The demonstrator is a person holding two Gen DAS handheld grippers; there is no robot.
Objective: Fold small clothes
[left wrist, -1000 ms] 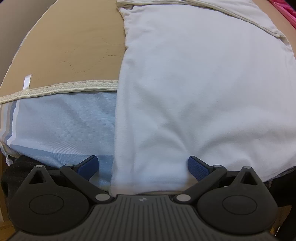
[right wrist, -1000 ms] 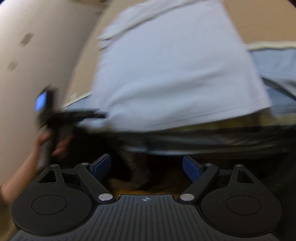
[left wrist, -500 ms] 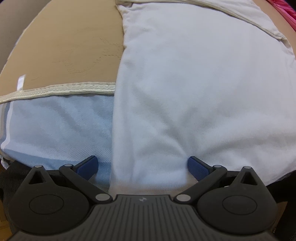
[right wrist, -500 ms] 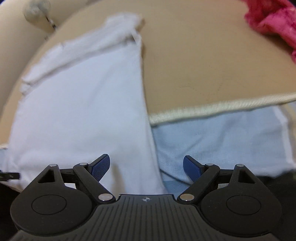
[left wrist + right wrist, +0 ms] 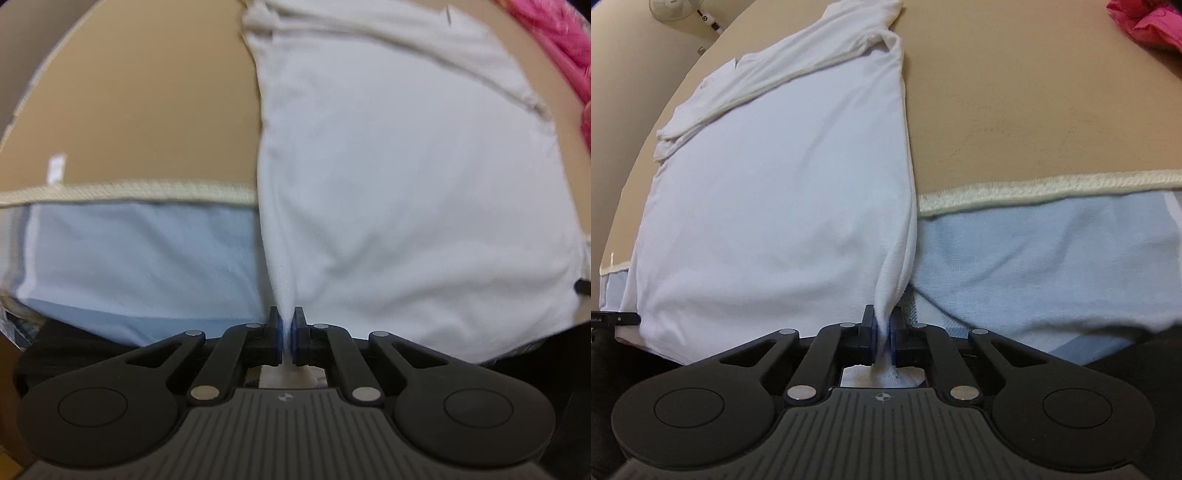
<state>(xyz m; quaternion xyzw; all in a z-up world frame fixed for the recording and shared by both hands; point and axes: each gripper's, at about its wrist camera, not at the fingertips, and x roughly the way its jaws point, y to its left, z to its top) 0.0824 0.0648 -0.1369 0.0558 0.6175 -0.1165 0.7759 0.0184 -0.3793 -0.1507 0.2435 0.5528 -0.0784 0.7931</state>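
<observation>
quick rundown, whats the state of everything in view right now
left hand-held gripper: shut on the near left corner of the white shirt
right hand-held gripper: shut on the near right corner of the white shirt
white shirt: lying flat on the tan cover, near corners bunched by both grips
tan cover: spread flat
blue sheet: hanging over the near edge
pink cloth: crumpled at the far right

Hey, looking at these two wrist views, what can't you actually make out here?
- Near hem of the white shirt: in both views, hidden behind the gripper bodies.
- Whether the left gripper grips one layer or several: left view, fabric blurred at the pads.
- Pink cloth: cut off by the frame edge in both views.
- Small tag on the mat: left view, too blurred to read.
- Right gripper: fabric bunches there, corner hidden.
</observation>
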